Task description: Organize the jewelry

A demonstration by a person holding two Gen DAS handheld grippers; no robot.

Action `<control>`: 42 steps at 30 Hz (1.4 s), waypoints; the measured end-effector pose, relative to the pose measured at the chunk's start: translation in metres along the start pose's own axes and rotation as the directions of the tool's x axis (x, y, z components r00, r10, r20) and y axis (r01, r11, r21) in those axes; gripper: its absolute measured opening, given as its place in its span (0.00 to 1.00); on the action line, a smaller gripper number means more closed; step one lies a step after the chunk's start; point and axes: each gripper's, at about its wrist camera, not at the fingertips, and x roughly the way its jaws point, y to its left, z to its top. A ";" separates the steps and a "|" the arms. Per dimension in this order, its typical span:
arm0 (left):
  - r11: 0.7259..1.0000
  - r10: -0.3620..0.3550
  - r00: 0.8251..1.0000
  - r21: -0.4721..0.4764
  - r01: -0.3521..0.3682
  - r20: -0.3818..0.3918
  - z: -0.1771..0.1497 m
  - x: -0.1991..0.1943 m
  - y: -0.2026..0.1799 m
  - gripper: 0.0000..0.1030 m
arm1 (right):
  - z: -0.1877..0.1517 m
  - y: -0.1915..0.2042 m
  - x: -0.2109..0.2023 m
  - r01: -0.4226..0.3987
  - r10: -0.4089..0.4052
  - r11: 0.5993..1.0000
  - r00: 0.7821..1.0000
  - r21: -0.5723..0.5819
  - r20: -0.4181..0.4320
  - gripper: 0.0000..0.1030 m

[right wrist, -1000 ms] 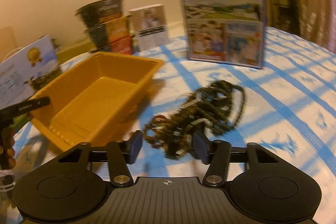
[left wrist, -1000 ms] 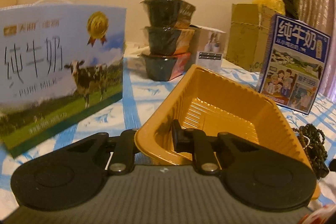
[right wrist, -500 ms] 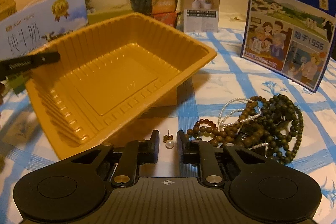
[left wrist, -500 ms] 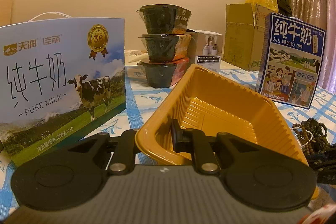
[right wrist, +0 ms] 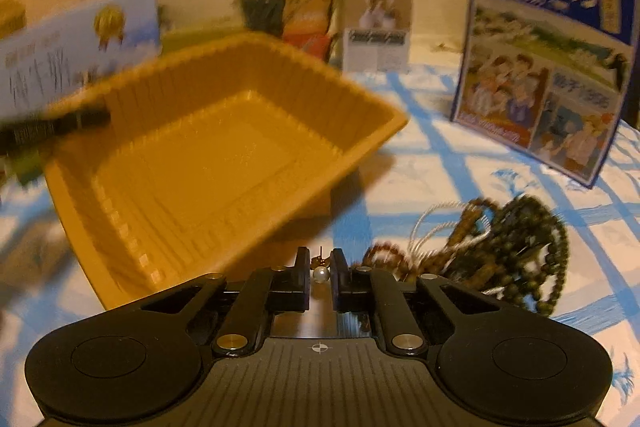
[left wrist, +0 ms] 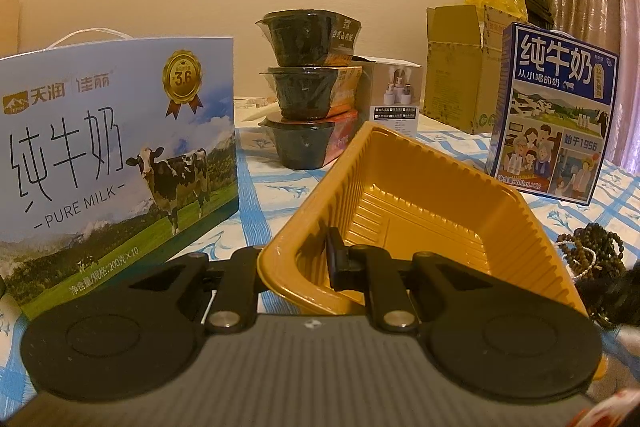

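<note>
My left gripper (left wrist: 292,259) is shut on the near wall of a yellow plastic tray (left wrist: 420,203), one finger inside and one outside, and holds it tilted. The tray also shows in the right wrist view (right wrist: 208,155), empty. My right gripper (right wrist: 320,267) is shut on a small pearl earring (right wrist: 319,273) just above the tablecloth, in front of the tray's right corner. A tangled pile of dark bead necklaces and a pearl strand (right wrist: 500,247) lies on the cloth to its right, and shows at the right edge of the left wrist view (left wrist: 592,251).
A large milk carton (left wrist: 112,163) stands left of the tray. Three stacked black bowls (left wrist: 308,87) and a small white box (left wrist: 396,95) stand behind it. A blue milk box (right wrist: 548,47) stands at the right, cardboard boxes (left wrist: 456,67) further back. The blue-and-white tablecloth (right wrist: 480,163) covers the table.
My right gripper has closed from a narrow gap onto the pearl earring and shifted toward the tray. My left gripper still holds the tilted tray, barely moved.
</note>
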 end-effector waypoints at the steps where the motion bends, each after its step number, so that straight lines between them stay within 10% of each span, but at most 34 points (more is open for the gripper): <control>1: 1.000 0.000 1.000 0.001 0.000 0.001 0.000 0.000 0.000 0.14 | 0.004 0.000 -0.008 -0.011 0.010 1.000 1.000 0.023 0.027 0.09; 16: 1.000 0.003 1.000 0.010 -0.003 0.004 0.001 0.000 -0.001 0.14 | 0.019 0.048 -0.021 -0.190 0.189 0.982 0.981 0.020 0.053 0.10; 20: 1.000 0.003 1.000 0.011 -0.003 0.004 0.001 0.000 -0.001 0.14 | 0.016 0.048 -0.026 -0.201 0.199 0.979 0.977 0.031 0.076 0.46; 31: 1.000 0.006 1.000 0.006 -0.006 0.008 0.000 -0.005 -0.005 0.13 | -0.024 -0.028 -0.071 0.051 -0.052 0.979 0.999 0.199 0.001 0.49; 42: 1.000 0.012 1.000 0.007 -0.012 0.005 0.001 -0.010 -0.009 0.13 | -0.025 -0.074 -0.039 0.184 -0.169 0.961 0.982 0.205 -0.089 0.27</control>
